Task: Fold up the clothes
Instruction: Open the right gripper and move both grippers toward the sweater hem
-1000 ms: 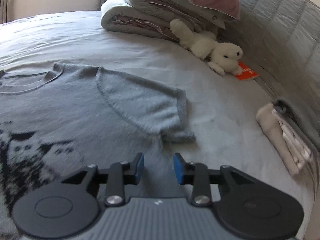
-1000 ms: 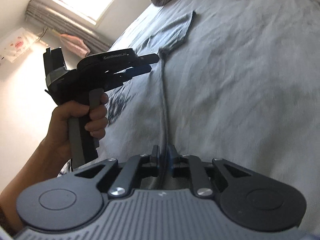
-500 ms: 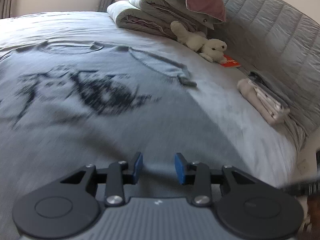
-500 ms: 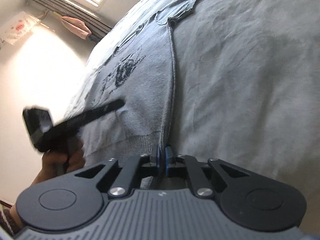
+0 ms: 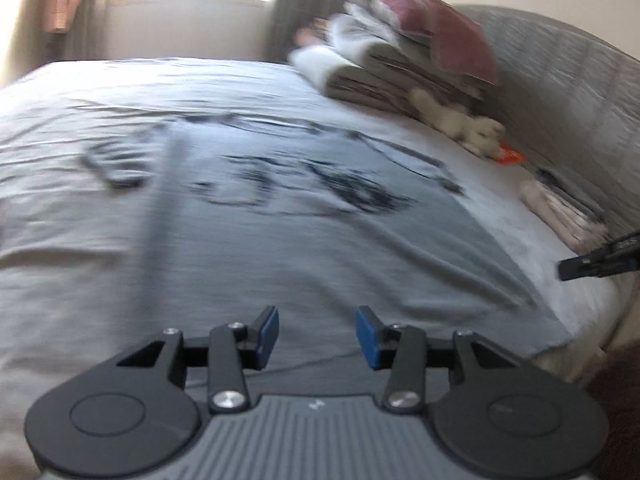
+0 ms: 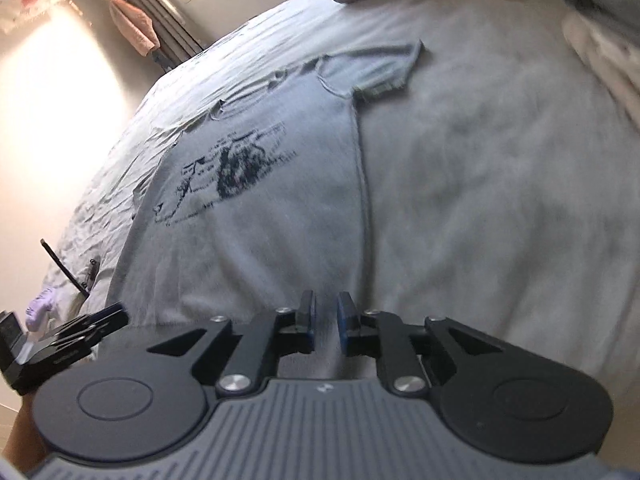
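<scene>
- Plainly, in the left wrist view the left gripper (image 5: 317, 336) is spread wide with nothing in it, low centre of the frame over the shirt's (image 5: 320, 240) hem; the shirt runs lengthwise up the frame on the bed (image 5: 520, 216).
- In the right wrist view the right gripper (image 6: 325, 326) shows a narrow gap, gripping nothing, at the shirt's (image 6: 260, 208) bottom right corner; collar lies upper left.

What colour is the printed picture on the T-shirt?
Black, on the grey T-shirt; the print shows best in the right wrist view.
</scene>
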The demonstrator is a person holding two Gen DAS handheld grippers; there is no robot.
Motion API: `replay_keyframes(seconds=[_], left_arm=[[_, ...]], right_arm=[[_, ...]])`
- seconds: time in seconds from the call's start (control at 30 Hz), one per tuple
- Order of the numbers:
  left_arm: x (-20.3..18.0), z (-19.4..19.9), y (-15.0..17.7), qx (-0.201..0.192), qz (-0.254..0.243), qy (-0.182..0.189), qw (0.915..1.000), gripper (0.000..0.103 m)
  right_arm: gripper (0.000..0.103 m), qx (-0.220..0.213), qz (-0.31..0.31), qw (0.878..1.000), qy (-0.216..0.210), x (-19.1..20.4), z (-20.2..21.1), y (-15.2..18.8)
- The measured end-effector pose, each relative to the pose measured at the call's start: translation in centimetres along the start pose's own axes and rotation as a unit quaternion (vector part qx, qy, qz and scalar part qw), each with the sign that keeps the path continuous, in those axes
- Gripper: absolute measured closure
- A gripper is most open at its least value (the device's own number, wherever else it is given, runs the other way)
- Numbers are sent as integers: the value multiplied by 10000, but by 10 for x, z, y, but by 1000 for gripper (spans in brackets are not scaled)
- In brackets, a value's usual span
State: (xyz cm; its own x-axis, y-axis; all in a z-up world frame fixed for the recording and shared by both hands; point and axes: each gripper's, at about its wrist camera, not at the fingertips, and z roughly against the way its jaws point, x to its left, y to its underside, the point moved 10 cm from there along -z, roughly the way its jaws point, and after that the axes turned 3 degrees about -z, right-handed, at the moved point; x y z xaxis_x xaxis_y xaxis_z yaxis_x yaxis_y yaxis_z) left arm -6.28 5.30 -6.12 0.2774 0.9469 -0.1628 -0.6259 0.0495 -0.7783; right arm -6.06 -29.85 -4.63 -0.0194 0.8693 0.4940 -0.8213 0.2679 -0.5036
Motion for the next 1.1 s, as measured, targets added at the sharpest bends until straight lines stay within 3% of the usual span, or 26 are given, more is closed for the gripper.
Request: replay_keyframes(seconds=[0.33, 0.7, 0.93, 1.1], left_arm=[[68, -5, -13, -209, 686, -432, 9965, 59], [125, -30, -37, -288, 992, -817, 9913, 59], [161, -47, -31, -361, 1601, -719, 9838, 66], [164, -52, -40, -370, 1356, -927, 9857, 66]], right_arm=[[76, 123, 883, 9960, 101, 87, -44, -22], [73, 480, 1683, 9841, -290, 209, -126, -26], [73, 503, 2174, 9733, -529, 279, -185, -39], [73, 496, 2465, 9654, -694, 318, -232, -52]])
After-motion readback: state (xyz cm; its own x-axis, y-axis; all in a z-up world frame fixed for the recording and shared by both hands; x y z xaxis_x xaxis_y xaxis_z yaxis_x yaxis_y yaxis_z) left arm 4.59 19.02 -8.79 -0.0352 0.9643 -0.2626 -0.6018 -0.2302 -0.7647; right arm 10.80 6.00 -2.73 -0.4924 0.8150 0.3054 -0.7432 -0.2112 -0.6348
